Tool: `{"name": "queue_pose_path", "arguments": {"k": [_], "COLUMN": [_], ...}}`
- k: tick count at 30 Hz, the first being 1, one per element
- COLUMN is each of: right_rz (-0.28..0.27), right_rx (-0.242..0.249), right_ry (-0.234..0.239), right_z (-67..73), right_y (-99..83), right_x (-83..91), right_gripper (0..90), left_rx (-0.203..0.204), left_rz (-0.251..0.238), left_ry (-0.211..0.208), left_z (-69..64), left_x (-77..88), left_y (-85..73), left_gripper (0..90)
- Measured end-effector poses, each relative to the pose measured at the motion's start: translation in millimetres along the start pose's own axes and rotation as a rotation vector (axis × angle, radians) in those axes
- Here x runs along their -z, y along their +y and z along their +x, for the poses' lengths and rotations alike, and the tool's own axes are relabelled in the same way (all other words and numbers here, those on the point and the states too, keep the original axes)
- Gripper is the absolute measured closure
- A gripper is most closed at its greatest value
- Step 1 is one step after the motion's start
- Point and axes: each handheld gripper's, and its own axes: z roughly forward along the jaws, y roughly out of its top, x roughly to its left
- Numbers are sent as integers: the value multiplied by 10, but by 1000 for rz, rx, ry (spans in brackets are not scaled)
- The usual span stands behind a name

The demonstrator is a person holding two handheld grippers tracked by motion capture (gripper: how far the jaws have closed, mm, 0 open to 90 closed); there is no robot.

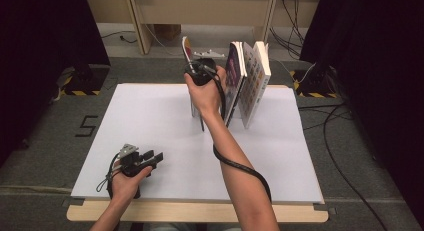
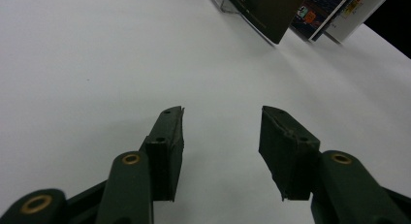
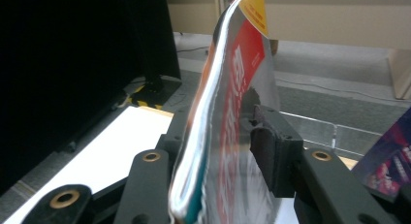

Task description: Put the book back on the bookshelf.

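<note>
White board [image 1: 150, 141] over a wooden table, dark curtains both sides; right gripper [image 3: 228, 136] stands at the far edge with a thin glossy book [image 3: 232, 88] between its jaws, upright by a clear stand [image 3: 334, 134] left of two leaning books [image 1: 247, 81]. Left gripper [image 2: 222, 136] rests low near the front edge, jaws apart, nothing in them. Book looks light, floppy and slick, its top curling over, so best taken low near the spine; whether the pads actually press it is hard to tell.
</note>
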Motion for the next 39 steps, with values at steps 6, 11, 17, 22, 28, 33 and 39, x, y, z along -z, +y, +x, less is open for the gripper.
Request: {"name": "queue_pose_path", "arguments": {"k": [6,11,17,22,28,33,39], "right_rz": [-9,-13,-20,-22,-22,-26,-24], "right_rx": [0,-1,-16,-13,-10,-19,-7], "right_ry": [37,47,59,72,79,82,90], "right_z": [9,20,-7,-19,-48,-78,-66], "right_y": [-14,-57,-130,-202,-279,-336,-398], "right_x": [35,73,133,196,274,317,369], "right_gripper": [593,580,575,571,562,560,559], "left_rx": [0,-2,-4,-3,-7,-9,-10], "left_rz": [2,0,0,-2,0,-1,-3], "left_ry": [0,-1,0,0,0,1,4], "left_z": [-6,-6,0,-8,-14,-17,-14], "left_x": [-9,-9,-12,-16,-20,-19,-19], "left_y": [-2,0,0,-2,-3,-3,-3], "left_gripper": [506,505,500,496,496,495,493]}}
